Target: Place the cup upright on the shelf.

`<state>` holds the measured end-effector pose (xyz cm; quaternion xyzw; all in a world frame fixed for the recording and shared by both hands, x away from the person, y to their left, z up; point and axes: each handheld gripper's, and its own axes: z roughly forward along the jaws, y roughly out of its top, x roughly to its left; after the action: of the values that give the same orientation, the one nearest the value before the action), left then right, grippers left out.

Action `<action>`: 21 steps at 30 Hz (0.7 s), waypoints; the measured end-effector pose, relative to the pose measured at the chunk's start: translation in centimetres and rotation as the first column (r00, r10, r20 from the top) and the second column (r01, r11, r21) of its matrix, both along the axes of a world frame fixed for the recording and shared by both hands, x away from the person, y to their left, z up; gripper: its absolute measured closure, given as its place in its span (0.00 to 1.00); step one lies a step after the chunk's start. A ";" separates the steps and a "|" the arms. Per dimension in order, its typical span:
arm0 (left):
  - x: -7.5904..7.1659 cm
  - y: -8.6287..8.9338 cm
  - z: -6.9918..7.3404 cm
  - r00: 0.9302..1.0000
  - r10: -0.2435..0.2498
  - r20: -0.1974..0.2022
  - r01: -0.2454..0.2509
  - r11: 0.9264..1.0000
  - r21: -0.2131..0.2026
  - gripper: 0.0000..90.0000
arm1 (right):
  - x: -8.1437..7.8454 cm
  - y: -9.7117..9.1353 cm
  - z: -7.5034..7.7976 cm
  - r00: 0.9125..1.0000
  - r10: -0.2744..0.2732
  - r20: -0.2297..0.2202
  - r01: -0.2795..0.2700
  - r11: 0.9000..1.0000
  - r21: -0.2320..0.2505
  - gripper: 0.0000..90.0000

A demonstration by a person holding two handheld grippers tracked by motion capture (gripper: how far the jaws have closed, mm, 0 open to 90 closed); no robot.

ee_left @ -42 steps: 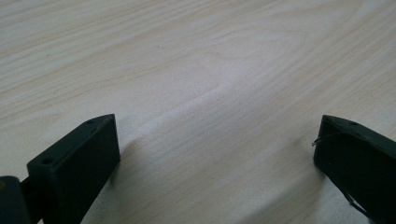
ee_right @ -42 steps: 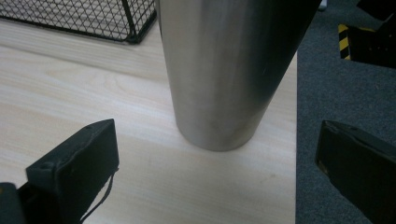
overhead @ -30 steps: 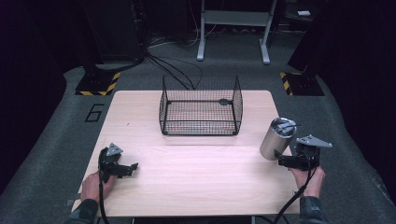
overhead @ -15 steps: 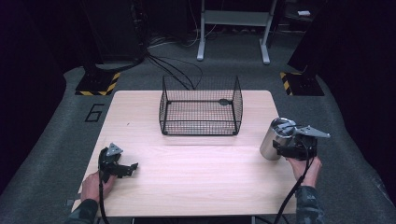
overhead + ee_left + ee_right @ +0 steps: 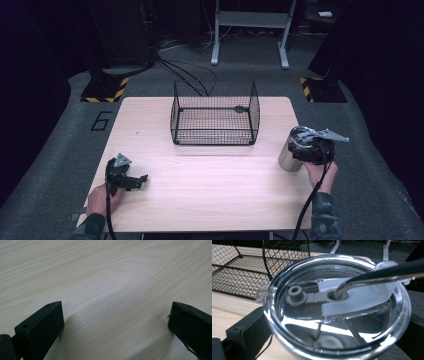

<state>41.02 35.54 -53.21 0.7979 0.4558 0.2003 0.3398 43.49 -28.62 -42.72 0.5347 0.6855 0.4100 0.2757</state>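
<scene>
A steel tumbler with a clear lid stands upright near the table's right edge. My right gripper is at its top, held by a hand from the near side. In the right gripper view the lid sits between the two jaws, which stand wide on either side of it; the right gripper is open. My left gripper rests on the table at the near left, open. Its jaws in the left gripper view have bare wood between them.
A black wire basket with nothing in it stands at the middle back of the wooden table. Dark floor surrounds the table, with cables and a stand's legs behind.
My right gripper has moved left and forward from beside the tumbler until its jaws stand around the tumbler's top. The left gripper has stayed still.
</scene>
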 end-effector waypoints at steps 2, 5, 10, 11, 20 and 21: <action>0.0 0.0 0.0 1.000 0.000 0.000 0.000 1.000 0.000 0.00 | 0.2 0.0 0.0 1.000 0.004 0.008 -0.004 1.000 0.005 0.00; 0.0 0.0 0.0 1.000 0.001 -0.001 -0.001 1.000 -0.001 0.00 | 0.4 0.2 -0.1 1.000 -0.003 0.016 0.003 1.000 -0.002 0.00; 0.0 0.0 0.0 1.000 0.000 0.000 0.000 1.000 0.000 0.00 | 0.7 0.4 -0.4 1.000 -0.012 0.020 0.012 1.000 0.009 0.00; 0.0 0.0 0.0 1.000 -0.001 0.001 0.001 1.000 0.002 0.00 | 0.8 0.4 -0.4 0.999 -0.015 0.029 0.014 1.000 0.010 0.00; 0.0 0.0 0.0 1.000 -0.001 0.002 0.001 1.000 0.000 0.00 | 1.0 0.6 -0.8 0.998 -0.035 0.045 0.034 0.999 0.018 0.02; 0.0 0.0 0.0 1.000 -0.001 0.002 0.001 1.000 0.000 0.00 | 1.0 0.6 -0.8 0.998 -0.035 0.045 0.034 0.999 0.018 0.02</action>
<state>41.03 35.54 -53.21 0.7980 0.4552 0.2009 0.3401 44.48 -28.07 -43.48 0.5394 0.6662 0.4230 0.2938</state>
